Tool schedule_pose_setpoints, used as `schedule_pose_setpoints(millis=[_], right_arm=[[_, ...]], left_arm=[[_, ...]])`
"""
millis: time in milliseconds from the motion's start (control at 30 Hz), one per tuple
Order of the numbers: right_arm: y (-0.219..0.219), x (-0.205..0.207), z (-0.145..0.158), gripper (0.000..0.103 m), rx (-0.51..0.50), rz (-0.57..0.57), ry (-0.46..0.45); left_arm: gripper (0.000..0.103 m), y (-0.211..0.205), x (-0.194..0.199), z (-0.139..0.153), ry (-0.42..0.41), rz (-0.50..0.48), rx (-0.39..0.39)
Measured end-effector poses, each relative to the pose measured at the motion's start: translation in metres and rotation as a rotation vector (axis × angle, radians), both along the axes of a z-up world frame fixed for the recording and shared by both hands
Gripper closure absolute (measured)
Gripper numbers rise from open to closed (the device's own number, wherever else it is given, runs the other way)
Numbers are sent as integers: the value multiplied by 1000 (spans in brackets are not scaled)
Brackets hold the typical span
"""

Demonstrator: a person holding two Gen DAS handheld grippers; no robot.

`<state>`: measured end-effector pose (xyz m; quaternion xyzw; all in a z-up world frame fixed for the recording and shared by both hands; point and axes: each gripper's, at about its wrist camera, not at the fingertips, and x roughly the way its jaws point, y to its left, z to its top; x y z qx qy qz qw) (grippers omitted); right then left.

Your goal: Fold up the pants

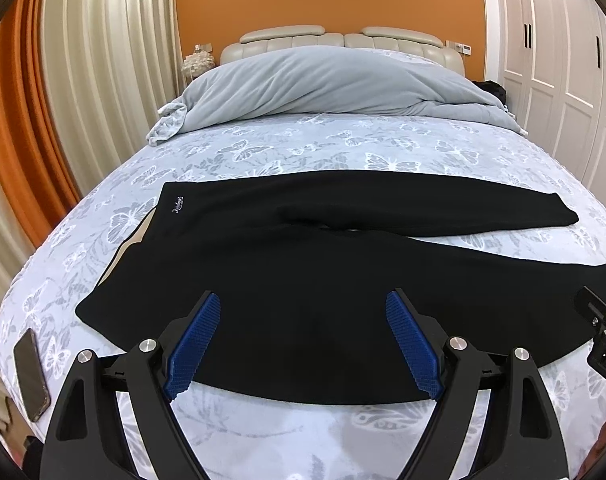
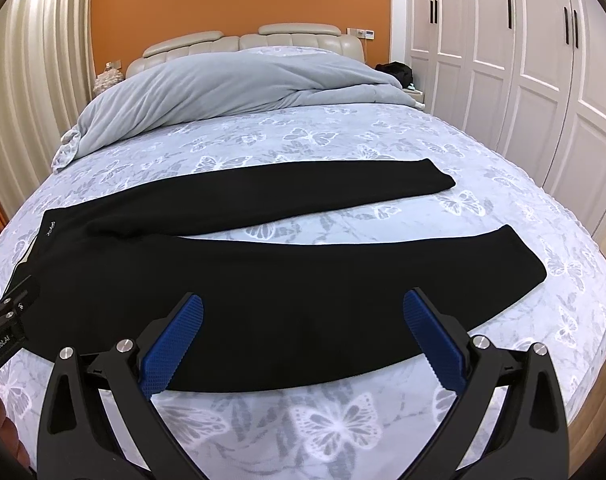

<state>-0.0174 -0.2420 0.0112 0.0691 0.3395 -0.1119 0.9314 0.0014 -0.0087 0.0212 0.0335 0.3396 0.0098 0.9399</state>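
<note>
Pants [image 1: 303, 280] lie crosswise, waist left, legs right.

pants [image 1: 303, 272]: matt black knit cloth, smooth. bed sheet [image 1: 343, 148]: soft printed cloth, butterfly pattern. duvet [image 1: 323, 84]: matt grey fabric, creased. headboard [image 1: 343, 38]: glossy padded leather (or a lookalike). both gripper frames: matt black plastic, shiny metal pins; pads [image 2: 173, 346] blue ribbed rubber. phone [image 1: 31, 374]: glossy glass. wardrobe [image 2: 523, 60]: smooth white paint.
</note>
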Motion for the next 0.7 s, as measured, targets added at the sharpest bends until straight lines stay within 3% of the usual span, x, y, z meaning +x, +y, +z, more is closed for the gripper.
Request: schedule_pose_setpoints(millis=[700], right_arm=[[7, 0, 3, 5, 1, 15, -11]], left_arm=[[21, 2, 0, 0, -5, 5, 1]])
